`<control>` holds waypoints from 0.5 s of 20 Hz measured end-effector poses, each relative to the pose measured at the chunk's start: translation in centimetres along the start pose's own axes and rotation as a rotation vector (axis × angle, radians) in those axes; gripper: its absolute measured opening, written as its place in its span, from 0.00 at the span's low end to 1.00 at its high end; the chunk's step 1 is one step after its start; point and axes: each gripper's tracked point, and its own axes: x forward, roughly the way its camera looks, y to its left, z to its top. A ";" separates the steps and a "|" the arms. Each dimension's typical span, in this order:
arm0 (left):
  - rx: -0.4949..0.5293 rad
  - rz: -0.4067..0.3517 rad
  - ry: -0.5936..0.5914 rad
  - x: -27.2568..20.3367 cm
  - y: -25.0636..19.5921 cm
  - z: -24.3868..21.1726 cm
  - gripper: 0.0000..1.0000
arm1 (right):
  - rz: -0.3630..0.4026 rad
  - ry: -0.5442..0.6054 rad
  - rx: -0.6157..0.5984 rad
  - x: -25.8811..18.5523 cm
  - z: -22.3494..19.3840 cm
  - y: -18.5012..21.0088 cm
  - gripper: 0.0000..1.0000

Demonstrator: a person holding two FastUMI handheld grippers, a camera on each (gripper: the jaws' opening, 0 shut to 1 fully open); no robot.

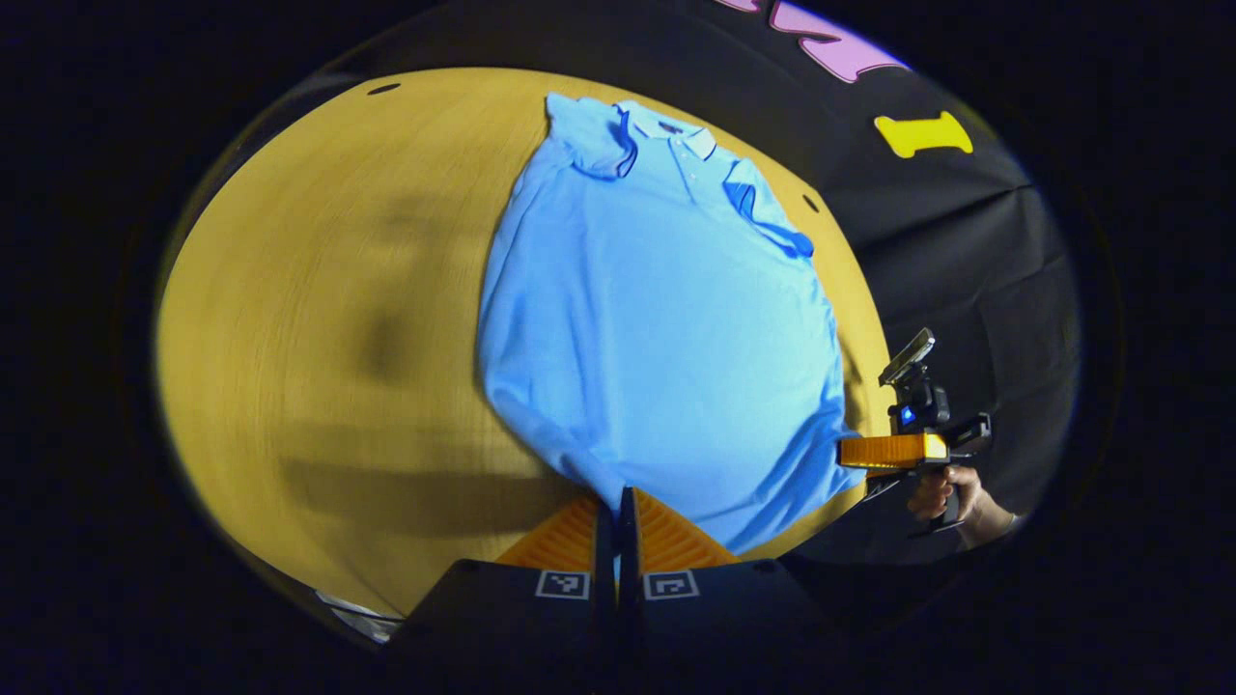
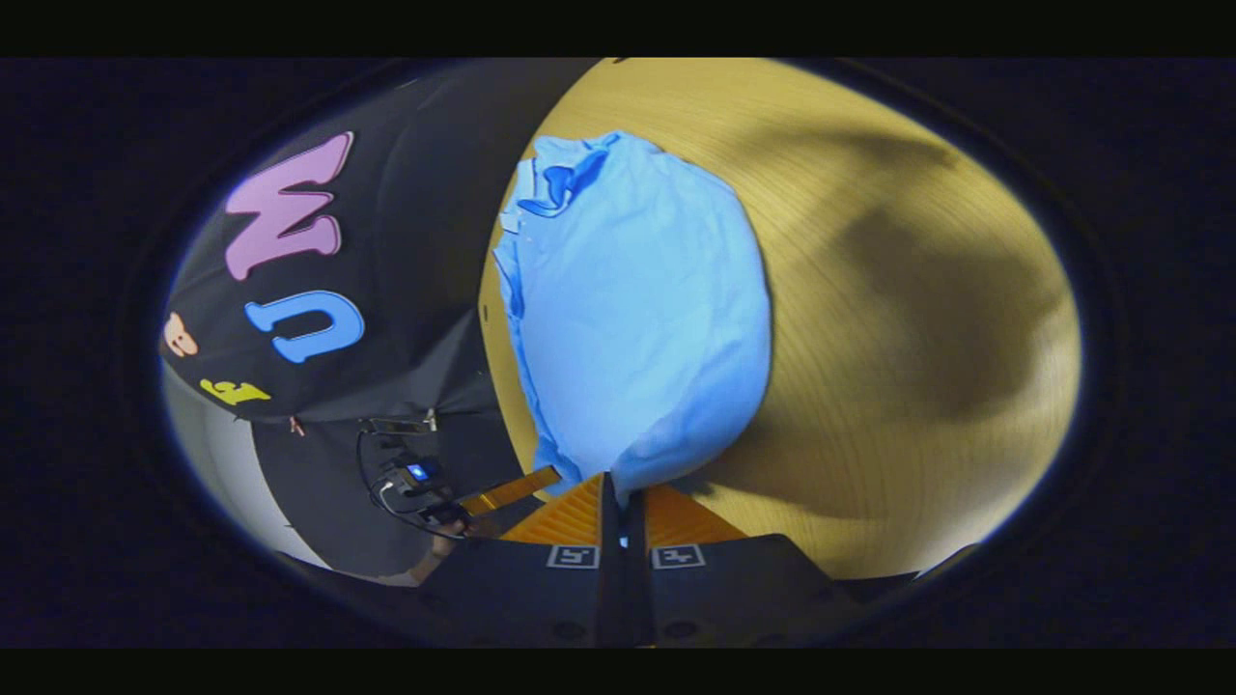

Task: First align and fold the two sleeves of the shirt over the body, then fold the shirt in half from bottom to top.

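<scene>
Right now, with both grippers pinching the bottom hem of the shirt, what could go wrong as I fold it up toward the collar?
1. The left gripper and right gripper each pinch only a thin edge of the shirt; a corner could slip out.
2. The folded sleeves lie loose near the collar; dragging may pull them open.
3. The hem's right corner hangs near the table edge, so uneven lifting could skew the fold.

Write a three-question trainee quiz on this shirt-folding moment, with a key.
1. True or false: both sleeves of the blue polo shirt are folded over its body.
2. What does the left hand-held gripper pinch: A collar, B bottom hem, C sleeve?
3. Fill in: the shirt lies on a wooden ____.
Key: 1 true; 2 B, and the right hand-held gripper also grips the hem; 3 table.
</scene>
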 end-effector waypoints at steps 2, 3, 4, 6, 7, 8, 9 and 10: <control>0.017 -0.015 -0.058 -1.0 -0.7 2.2 0.06 | 0.071 -0.045 -0.028 -0.1 1.2 2.3 0.10; 0.028 -0.017 -0.083 -1.4 -1.0 3.4 0.06 | 0.103 -0.064 -0.049 -0.4 1.8 3.5 0.04; 0.042 -0.018 -0.112 -1.8 -1.2 4.5 0.06 | 0.132 -0.083 -0.081 -0.9 2.4 4.6 0.05; 0.069 0.001 -0.170 -3.1 -1.5 6.8 0.06 | 0.173 -0.127 -0.157 -1.6 4.1 6.8 0.04; 0.076 0.008 -0.194 -3.6 -1.7 7.9 0.06 | 0.191 -0.154 -0.192 -2.1 5.1 7.9 0.04; 0.086 0.007 -0.216 -4.2 -2.3 8.9 0.06 | 0.209 -0.177 -0.221 -2.5 6.2 9.2 0.04; 0.101 0.007 -0.249 -4.9 -2.8 10.2 0.06 | 0.219 -0.197 -0.253 -2.7 7.2 10.1 0.04; 0.119 0.009 -0.277 -5.4 -3.3 11.6 0.06 | 0.222 -0.220 -0.289 -2.6 8.3 11.1 0.00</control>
